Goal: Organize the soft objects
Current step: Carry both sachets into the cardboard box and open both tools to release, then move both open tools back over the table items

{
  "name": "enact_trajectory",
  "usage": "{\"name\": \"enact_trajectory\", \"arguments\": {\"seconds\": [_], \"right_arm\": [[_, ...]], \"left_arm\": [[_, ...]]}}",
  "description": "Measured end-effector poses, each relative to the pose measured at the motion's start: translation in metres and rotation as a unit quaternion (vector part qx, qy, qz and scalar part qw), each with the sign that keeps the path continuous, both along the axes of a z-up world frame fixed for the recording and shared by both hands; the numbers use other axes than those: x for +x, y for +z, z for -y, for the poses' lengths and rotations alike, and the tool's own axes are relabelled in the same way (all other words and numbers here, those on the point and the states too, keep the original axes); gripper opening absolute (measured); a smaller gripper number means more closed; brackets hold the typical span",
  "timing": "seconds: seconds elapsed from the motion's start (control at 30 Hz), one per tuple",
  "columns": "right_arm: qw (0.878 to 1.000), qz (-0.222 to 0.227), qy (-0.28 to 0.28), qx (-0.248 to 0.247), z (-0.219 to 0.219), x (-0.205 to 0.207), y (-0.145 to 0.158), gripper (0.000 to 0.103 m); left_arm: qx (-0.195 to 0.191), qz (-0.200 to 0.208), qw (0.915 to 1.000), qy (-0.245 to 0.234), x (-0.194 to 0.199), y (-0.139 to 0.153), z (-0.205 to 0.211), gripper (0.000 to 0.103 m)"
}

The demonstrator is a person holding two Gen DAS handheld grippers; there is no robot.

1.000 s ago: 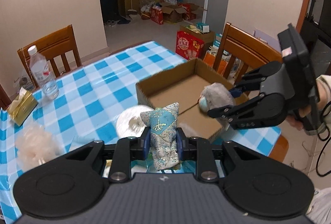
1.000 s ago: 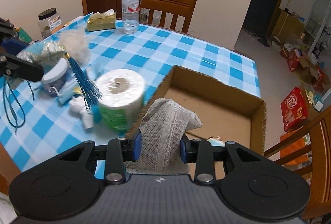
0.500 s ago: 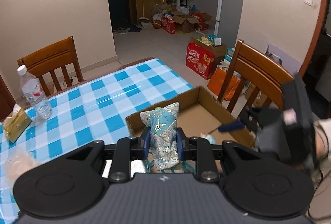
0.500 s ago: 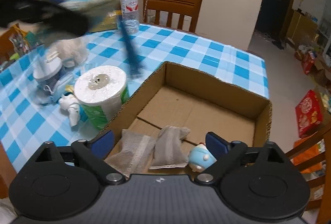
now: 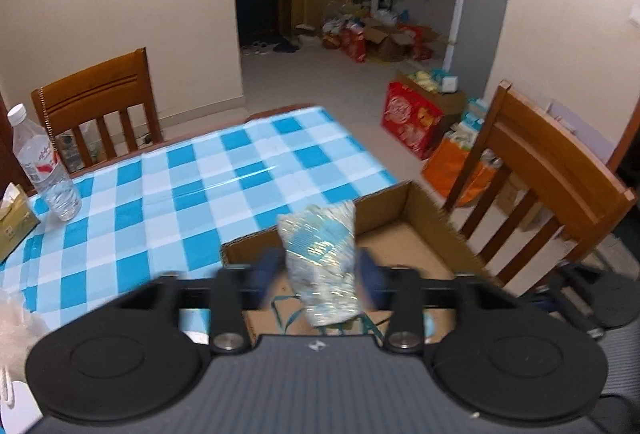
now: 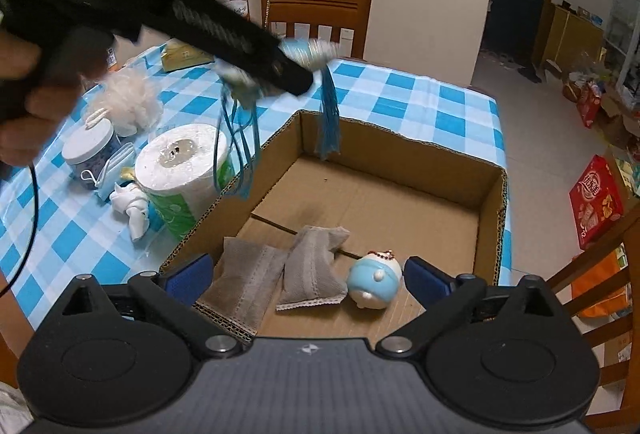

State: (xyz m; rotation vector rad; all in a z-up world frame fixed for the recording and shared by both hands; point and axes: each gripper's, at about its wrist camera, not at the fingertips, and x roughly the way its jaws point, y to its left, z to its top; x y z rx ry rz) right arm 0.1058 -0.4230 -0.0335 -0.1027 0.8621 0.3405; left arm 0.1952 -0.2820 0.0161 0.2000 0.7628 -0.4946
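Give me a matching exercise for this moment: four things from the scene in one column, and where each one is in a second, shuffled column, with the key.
Things:
1. blue brocade pouch
2. two grey mesh sachets
3. toilet paper roll
4. water bottle

Places:
A. lying on the floor of the cardboard box
B. standing on the checked tablecloth beside the box's outer wall
C. between the fingers of the left gripper, above the box
D. standing near a wooden chair at the table's far side

Pairs: 1-C, 2-A, 3-B, 4-D
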Motion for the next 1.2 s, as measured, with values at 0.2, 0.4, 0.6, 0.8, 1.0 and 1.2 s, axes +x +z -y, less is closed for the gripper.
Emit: {"name": "enact_trajectory", "arguments": {"seconds": [0.2,0.4,0.6,0.8,1.0,1.2], "right_arm": [[1.000,-0.008,-0.007,0.005,0.000,0.002,-0.005,0.103],[1.000,-0.016,-0.013,0.007,-0.007,0.005,-0.009,0.103],[0.999,-0.019,-0.027,0.005,-0.014,0.006,-0.008,0.103],[0.999,-0.014,-0.041,0.002,-0.025,0.001,-0.007,0.103],[0.997,-0.006,-0.071,0.003,-0.040,-0.009,-0.002,0.103],[0.996,-0.007,-0.084,-0.022,-0.072,-0.021,0.000,0.103]], "left_arm": [[0.012,0.000,0.9999,0.007,-0.006,-0.017,-0.008,0.093],[0.023,0.003,0.9996,0.014,-0.023,-0.024,-0.022,0.097],[0.023,0.013,0.9993,0.025,-0.040,-0.023,-0.039,0.100],[0.024,0.010,0.9990,0.037,-0.055,-0.024,-0.059,0.101],[0.022,0.009,0.9989,0.039,-0.068,-0.028,-0.084,0.101],[0.017,0.011,0.9995,0.024,-0.075,-0.032,-0.118,0.101]]}}
